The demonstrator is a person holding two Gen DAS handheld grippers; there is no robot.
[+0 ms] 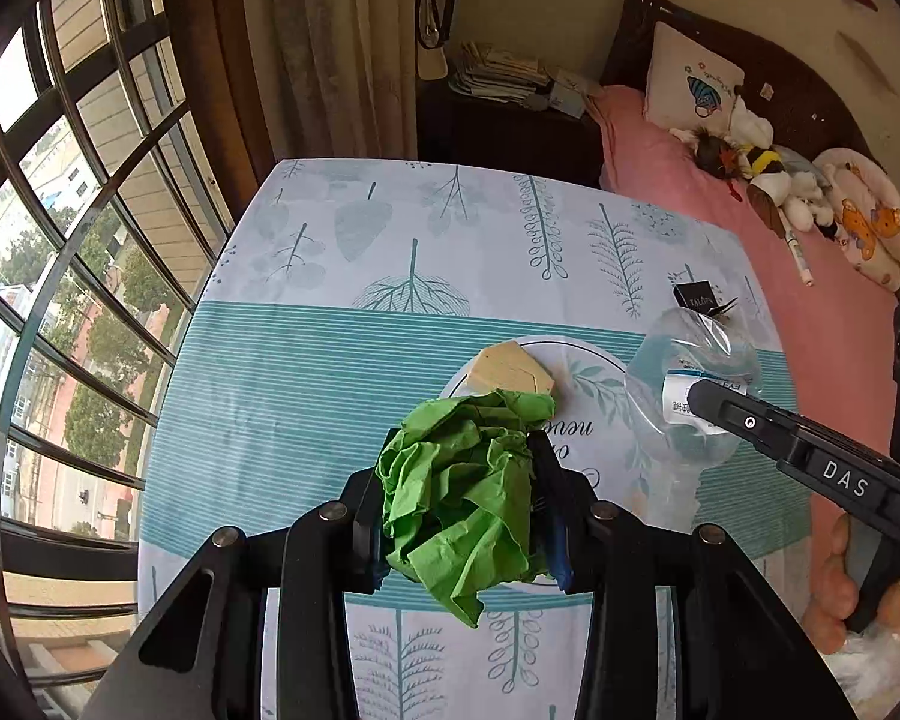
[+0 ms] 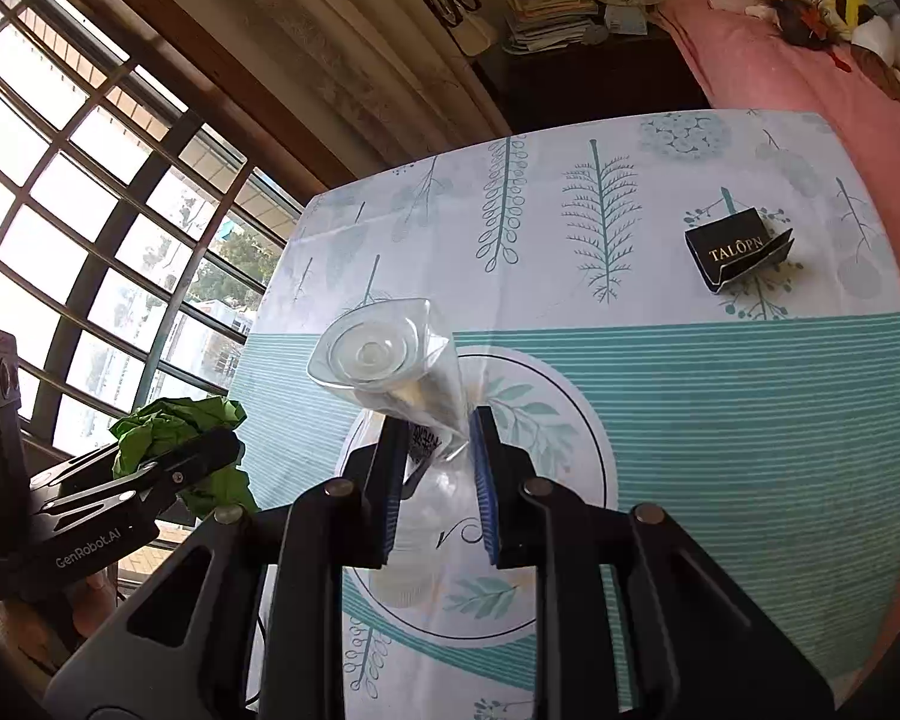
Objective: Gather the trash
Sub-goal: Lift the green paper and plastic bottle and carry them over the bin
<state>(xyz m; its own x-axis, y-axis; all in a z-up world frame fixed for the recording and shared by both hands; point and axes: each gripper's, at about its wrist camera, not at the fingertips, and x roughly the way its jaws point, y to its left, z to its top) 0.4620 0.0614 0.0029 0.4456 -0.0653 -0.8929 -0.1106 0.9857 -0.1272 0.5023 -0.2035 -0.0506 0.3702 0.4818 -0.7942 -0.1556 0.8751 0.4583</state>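
My left gripper (image 1: 456,474) is shut on a crumpled green paper ball (image 1: 462,492) and holds it above the table; it also shows in the right wrist view (image 2: 174,426). My right gripper (image 2: 438,450) is shut on a clear, squashed plastic bottle (image 2: 384,360) with a white label, lifted off the table. In the left wrist view the bottle (image 1: 684,384) sits at the right gripper's fingertips (image 1: 708,396). A beige hexagonal wooden piece (image 1: 513,369) lies on the table just beyond the green paper. A small black "TALOPN" box (image 2: 735,249) lies at the table's far right.
The table (image 1: 306,360) has a teal and white leaf-print cloth. A barred window (image 1: 60,240) is to the left. A pink bed (image 1: 750,210) with stuffed toys is to the right. A dark nightstand with stacked papers (image 1: 498,72) stands behind.
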